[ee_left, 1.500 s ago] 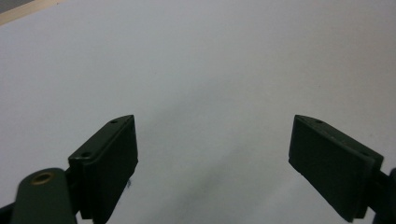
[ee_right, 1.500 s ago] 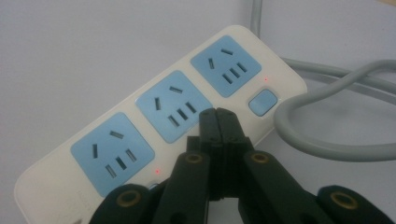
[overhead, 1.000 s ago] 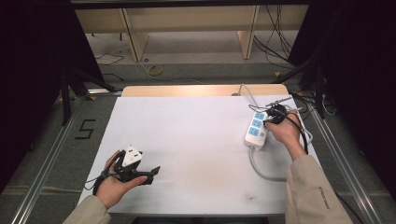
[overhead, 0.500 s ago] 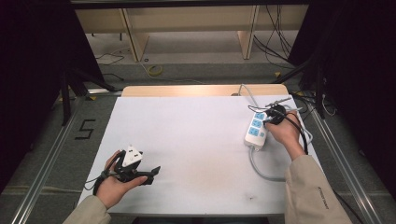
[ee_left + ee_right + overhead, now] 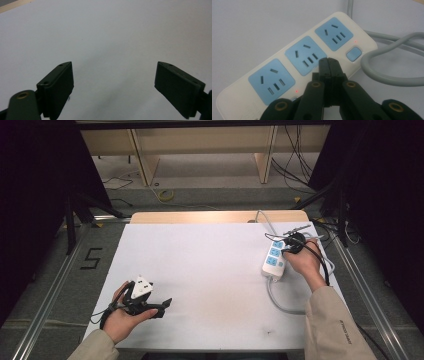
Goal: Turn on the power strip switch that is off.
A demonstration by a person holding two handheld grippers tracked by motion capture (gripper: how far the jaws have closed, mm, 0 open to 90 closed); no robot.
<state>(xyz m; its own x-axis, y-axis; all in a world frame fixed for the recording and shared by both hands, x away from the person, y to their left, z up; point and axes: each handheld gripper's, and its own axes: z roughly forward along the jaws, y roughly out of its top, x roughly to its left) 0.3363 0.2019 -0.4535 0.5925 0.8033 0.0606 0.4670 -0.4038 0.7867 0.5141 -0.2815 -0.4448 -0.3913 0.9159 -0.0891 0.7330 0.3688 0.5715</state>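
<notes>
The power strip (image 5: 299, 62) lies at the table's (image 5: 200, 270) right edge, its grey cord (image 5: 387, 75) looping beside it. Your right gripper (image 5: 328, 62), jaws clenched on nothing, rests its tip over the strip near the middle socket's switch, apparently touching, though contact is hard to judge. Press straight down, gently, so the strip does not slide. Your left gripper (image 5: 113, 82), well apart from the strip, hangs released over bare table.

Bare table (image 5: 210, 270) mid-span, power strip (image 5: 273, 259) and cable (image 5: 280, 301) blocking right
</notes>
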